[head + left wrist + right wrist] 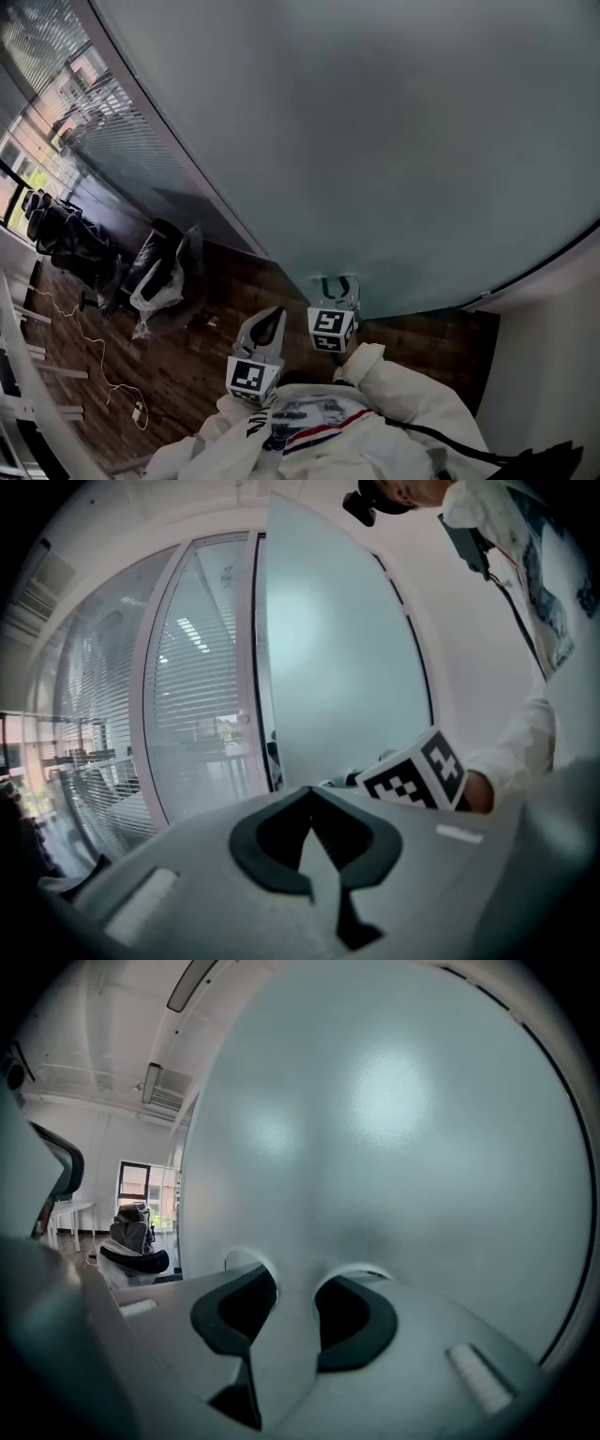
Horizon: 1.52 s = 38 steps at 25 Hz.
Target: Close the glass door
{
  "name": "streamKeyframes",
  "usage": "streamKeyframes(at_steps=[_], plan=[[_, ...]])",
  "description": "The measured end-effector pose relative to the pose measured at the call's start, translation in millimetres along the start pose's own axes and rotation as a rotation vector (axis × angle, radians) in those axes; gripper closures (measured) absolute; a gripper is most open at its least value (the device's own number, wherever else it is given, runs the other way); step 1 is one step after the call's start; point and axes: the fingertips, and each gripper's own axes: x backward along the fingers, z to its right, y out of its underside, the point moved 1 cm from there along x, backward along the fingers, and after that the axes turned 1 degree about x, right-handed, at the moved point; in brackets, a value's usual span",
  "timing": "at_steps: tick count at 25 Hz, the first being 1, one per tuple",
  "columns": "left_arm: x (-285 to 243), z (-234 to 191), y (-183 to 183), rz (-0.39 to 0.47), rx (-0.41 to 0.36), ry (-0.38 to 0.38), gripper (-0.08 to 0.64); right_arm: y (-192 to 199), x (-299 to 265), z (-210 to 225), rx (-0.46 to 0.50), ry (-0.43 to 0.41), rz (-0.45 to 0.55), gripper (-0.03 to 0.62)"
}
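Observation:
A large frosted glass door (375, 141) fills most of the head view. My right gripper (337, 284) points at its lower part with its tips at or just short of the glass. In the right gripper view the door (394, 1147) is directly ahead, and the right gripper (295, 1274) has its jaws apart with nothing between them. My left gripper (270, 321) hangs beside it to the left, a little back from the door. In its own view the left gripper (309, 789) is shut and empty, and the door (337, 667) stands to the right of a white frame (253, 667).
Dark chairs (66, 239) and a plastic-wrapped bundle (159, 277) stand on the wooden floor (187, 375) at left, with a thin cable (103, 366) lying there. A white wall (553, 319) borders the door at right. Glazing with blinds (197, 696) lies beyond the frame.

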Motion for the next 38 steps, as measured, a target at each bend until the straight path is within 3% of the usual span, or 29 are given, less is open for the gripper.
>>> streamKeyframes(at_steps=[11,23,38], plan=[[-9,-14,3,-0.010,0.008,-0.064,0.565,-3,-23,9,-0.012,0.020,-0.005,0.466],[-50,-28,4,0.011,0.009,0.021,0.565,-6,-41,20,-0.018,0.054,0.009,0.465],[-115,-113,21,0.017,0.045,0.156,0.565,-9,-85,38,-0.064,0.145,0.032,0.465]])
